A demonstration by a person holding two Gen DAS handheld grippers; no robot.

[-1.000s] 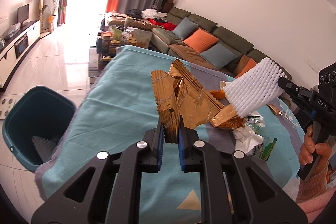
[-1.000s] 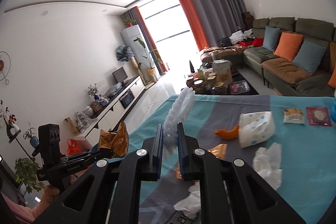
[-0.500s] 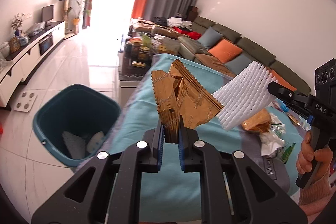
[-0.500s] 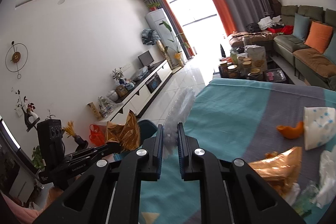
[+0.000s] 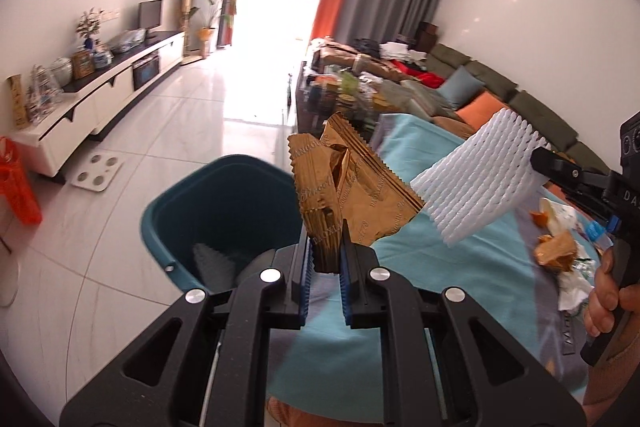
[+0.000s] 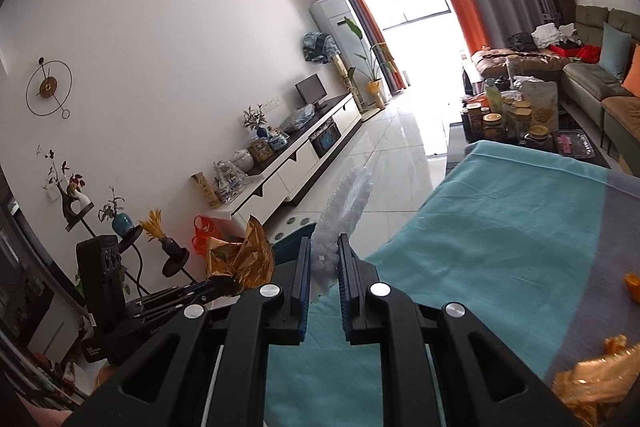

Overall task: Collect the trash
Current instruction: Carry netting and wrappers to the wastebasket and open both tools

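Gold foil wrapper, crumpled, printed with lettering: the left gripper is clamping its lower edge between closed blue-padded fingers, holding it upright in the air over the near rim of the bin and the table edge.

White foam fruit net, ribbed sleeve: the right gripper is pinching one end between closed fingers; in the left wrist view it is hanging in the air above the table, just right of the wrapper.

Teal bin, plastic, standing on the tiled floor beside the table's left edge; one ridged pale item is lying inside, partly hidden by the gripper.

Table, covered in a teal and grey cloth, carrying remaining litter at its right side: a second crumpled gold wrapper, orange peel, white tissue, a small plastic bottle.

Person's right hand, wrapping round the right gripper's handle at the frame edge.
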